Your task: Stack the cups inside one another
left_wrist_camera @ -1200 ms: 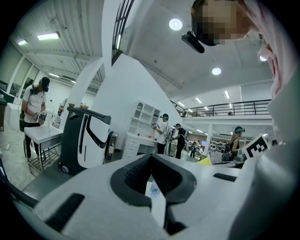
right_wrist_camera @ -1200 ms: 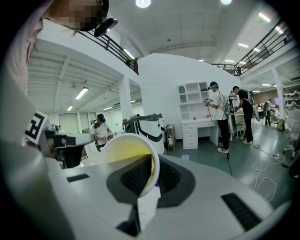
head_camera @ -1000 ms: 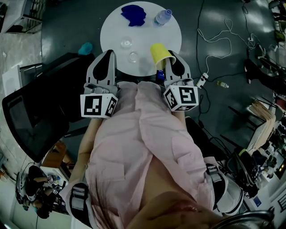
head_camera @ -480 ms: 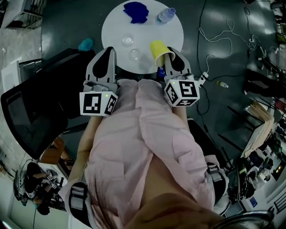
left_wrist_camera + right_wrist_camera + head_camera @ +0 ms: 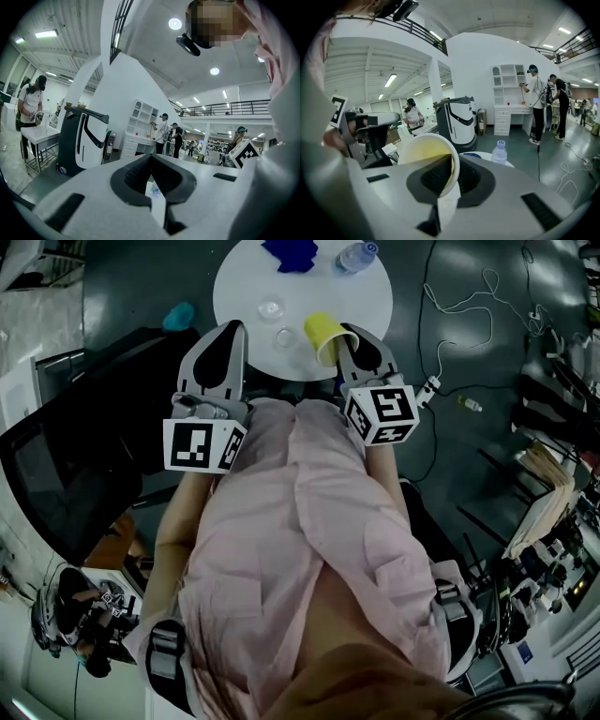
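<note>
The fingers (image 5: 474,182) of the right gripper (image 5: 451,163) are closed on the yellow cup (image 5: 423,152). Its thin wall is pinched between them, one finger being seen inside the cup and the other outside it. The cup is held tilted, with its open mouth turned back toward the gripper's camera.

In the head view the yellow cup (image 5: 322,334) is seen at the tips of the right gripper (image 5: 339,336), over the near part of the round white table (image 5: 328,292). Whether the cup touches the table cannot be told.

Two clear cups are seen standing apart on the table. The nearer clear cup (image 5: 284,337) is just to the left of the yellow cup, and the farther clear cup (image 5: 270,309) lies beyond it.

The fingers (image 5: 133,177) of the left gripper (image 5: 151,161) are brought together at their tips, and nothing is held between them. The left gripper (image 5: 228,330) is held at the table's near left edge, close to the nearer clear cup.

A blue cloth (image 5: 289,254) and a bottle (image 5: 354,256) are seen at the far side of the table.
</note>
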{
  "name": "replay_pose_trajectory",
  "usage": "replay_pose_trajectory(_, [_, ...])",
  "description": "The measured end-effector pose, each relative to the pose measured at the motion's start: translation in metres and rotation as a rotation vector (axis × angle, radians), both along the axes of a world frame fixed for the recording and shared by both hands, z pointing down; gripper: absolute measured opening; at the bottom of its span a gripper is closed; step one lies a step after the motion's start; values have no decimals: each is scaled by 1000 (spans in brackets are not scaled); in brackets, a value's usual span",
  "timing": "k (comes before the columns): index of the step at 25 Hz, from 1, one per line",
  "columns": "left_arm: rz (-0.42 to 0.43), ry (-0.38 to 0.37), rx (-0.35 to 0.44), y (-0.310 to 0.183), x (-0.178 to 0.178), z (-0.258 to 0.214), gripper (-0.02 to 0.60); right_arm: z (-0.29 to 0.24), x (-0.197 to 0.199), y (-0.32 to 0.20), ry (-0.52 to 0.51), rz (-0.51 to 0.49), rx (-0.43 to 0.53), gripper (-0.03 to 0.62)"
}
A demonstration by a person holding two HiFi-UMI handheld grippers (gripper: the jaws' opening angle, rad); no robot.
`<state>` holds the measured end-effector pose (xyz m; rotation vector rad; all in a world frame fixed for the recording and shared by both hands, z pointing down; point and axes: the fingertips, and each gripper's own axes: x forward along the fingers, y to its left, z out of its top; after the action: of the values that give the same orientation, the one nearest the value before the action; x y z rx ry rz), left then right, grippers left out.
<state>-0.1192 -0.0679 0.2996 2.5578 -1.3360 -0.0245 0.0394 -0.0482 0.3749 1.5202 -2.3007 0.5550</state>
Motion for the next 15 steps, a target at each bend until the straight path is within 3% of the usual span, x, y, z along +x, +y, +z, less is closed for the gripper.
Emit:
replay_pose_trajectory(8, [54, 24, -36, 6, 19, 10, 15, 29, -11, -1, 55, -61, -98, 37])
replay_pose_trajectory(15, [64, 109, -123, 6, 28, 25, 15, 53, -11, -3, 81, -89, -180, 37])
